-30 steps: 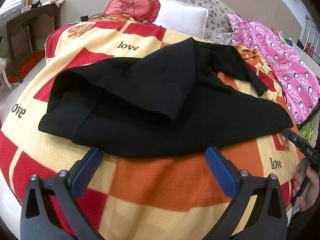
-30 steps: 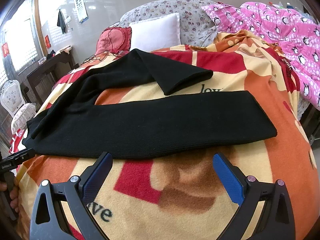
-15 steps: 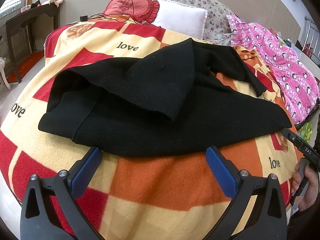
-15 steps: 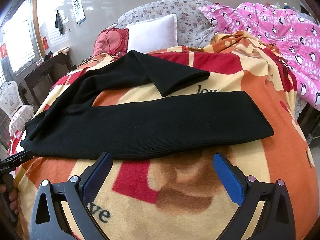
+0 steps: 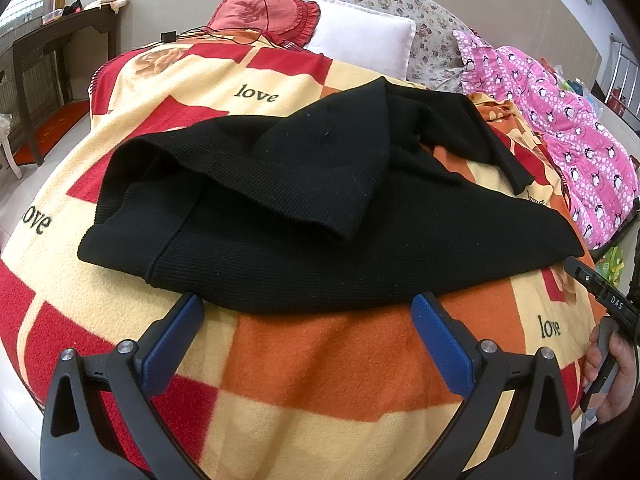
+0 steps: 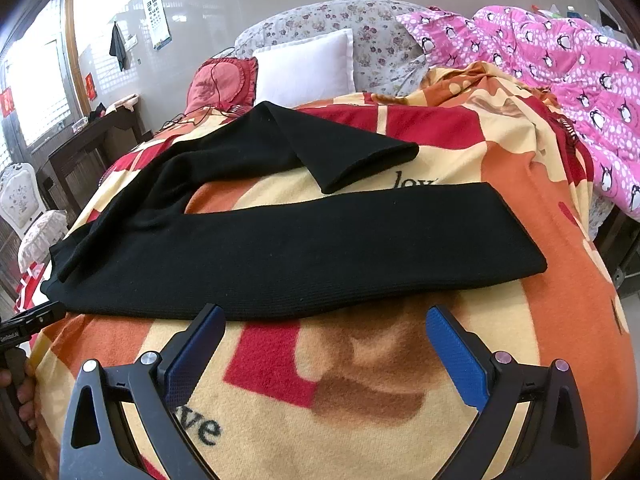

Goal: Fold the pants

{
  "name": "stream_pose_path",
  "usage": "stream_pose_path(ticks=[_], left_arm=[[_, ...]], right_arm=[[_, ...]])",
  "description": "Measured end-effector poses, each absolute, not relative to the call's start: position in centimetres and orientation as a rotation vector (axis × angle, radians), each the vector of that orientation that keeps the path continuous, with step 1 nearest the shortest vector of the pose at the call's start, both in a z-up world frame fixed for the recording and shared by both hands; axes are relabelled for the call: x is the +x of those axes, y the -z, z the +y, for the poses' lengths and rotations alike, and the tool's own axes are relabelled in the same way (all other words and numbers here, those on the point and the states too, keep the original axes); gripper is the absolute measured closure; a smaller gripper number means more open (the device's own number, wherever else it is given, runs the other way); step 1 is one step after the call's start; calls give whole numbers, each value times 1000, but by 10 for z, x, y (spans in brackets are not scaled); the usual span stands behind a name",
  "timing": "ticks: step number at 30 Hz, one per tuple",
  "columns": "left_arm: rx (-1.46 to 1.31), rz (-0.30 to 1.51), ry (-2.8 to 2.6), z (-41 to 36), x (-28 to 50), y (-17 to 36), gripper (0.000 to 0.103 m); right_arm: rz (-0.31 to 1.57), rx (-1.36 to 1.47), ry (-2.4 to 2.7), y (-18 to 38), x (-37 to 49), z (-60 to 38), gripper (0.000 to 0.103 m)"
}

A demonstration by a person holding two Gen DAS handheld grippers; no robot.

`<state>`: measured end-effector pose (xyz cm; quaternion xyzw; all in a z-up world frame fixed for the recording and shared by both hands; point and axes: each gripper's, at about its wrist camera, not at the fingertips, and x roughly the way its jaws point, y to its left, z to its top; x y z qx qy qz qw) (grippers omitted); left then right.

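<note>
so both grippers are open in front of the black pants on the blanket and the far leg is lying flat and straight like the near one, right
Not quite. Both the left gripper and the right gripper are open in front of the black pants on the blanket, but the far leg is not straight: it is folded back on itself at an angle. The right wrist view shows it.

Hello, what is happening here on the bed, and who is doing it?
A person holds a two-finger gripper in each hand over black pants spread on a checked blanket. The left gripper and the right gripper are both open, at the near edge of the pants, gripping nothing. One leg lies straight; the other leg is bent away from it, so the folding is not finished.
</note>
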<state>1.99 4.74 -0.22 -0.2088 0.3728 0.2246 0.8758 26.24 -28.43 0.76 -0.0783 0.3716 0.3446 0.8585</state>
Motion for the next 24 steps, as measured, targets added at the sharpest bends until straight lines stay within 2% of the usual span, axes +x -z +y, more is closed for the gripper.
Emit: stream_pose_path(ticks=[24], left_arm=[[-436, 778, -469, 47, 20, 2, 0]], right_arm=[[761, -165, -739, -10, 260, -285, 3]])
